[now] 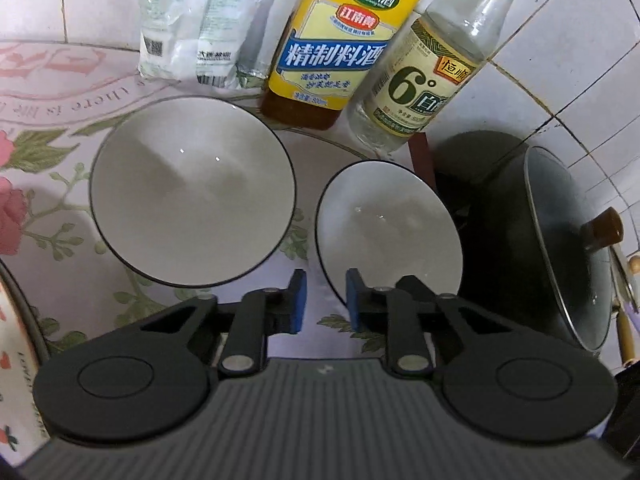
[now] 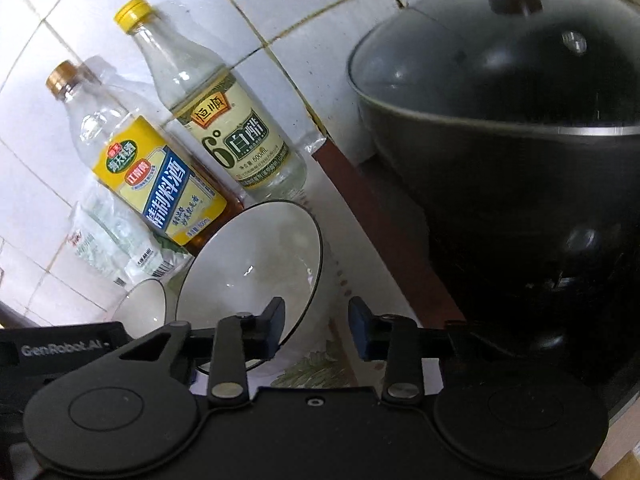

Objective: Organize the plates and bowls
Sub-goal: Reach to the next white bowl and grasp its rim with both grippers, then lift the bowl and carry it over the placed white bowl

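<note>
Two white bowls with dark rims sit side by side on the flowered tablecloth (image 1: 60, 184): the larger bowl (image 1: 192, 192) to the left, the smaller bowl (image 1: 390, 224) beside the black wok (image 1: 560, 248). The left gripper (image 1: 326, 300) hovers between them, jaws slightly apart, pinching nothing. The right gripper (image 2: 316, 328) straddles the smaller bowl's rim, jaws spread, not pressing.

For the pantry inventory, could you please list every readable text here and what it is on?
"海天料酒", "江南春", "精制料酒": yellow-label bottle.
"恒顺", "6°", "白醋", "600mL": yellow-cap bottle.
"GenRobot.AI": left gripper.
Pink tablecloth lettering: only partly legible.
Bag print: too blurred.
</note>
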The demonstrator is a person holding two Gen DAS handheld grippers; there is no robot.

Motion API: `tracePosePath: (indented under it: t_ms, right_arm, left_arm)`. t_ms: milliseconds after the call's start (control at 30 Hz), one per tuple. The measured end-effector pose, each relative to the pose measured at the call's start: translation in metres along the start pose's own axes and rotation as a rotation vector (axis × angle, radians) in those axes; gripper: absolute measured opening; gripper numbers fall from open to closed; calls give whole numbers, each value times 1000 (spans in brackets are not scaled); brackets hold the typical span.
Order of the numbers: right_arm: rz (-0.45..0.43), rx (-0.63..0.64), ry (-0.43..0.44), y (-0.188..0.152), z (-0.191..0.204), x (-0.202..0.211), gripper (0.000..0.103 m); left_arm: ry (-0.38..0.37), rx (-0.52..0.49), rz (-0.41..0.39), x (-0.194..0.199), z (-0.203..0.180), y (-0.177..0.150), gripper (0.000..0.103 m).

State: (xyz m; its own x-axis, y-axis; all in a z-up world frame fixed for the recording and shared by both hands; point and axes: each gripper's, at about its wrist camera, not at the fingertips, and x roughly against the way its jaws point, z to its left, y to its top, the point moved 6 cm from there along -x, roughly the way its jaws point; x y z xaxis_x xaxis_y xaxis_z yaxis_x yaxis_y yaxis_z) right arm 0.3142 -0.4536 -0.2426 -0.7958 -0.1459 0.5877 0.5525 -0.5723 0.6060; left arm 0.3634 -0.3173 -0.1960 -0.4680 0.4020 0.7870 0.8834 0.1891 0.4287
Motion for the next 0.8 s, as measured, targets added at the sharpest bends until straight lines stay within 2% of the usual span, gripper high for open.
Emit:
tracePosePath:
  t_ms: [67,133,200,400,567,700,800]
  right_arm:
    - [12,-29,9,0,-2,-2,31]
    - [27,-39,2,0,-3,-6,28]
    - [44,-55,-6,-1,-4,-11,23]
    - [68,-71,-50,-4,-4,-15,18]
    - [76,-106,-49,-10,-6,1,18]
    - [86,-110,-58,-16,-3,17,18]
    - [82,-110,-53,-21,0,31,19]
  left_arm:
    - [1,2,-6,-1,-1,-1,15]
    - [36,-48,5,-1,-6,-3,14]
    - [54,-52,12,-2,-7,-5,13]
    - [43,-83,4,3,-6,-11,11]
    - [28,-94,18,15,-6,-21,12]
    - [58,-98,48,28,-8,-31,11]
    - [62,-122,35,42,-11,-36,11]
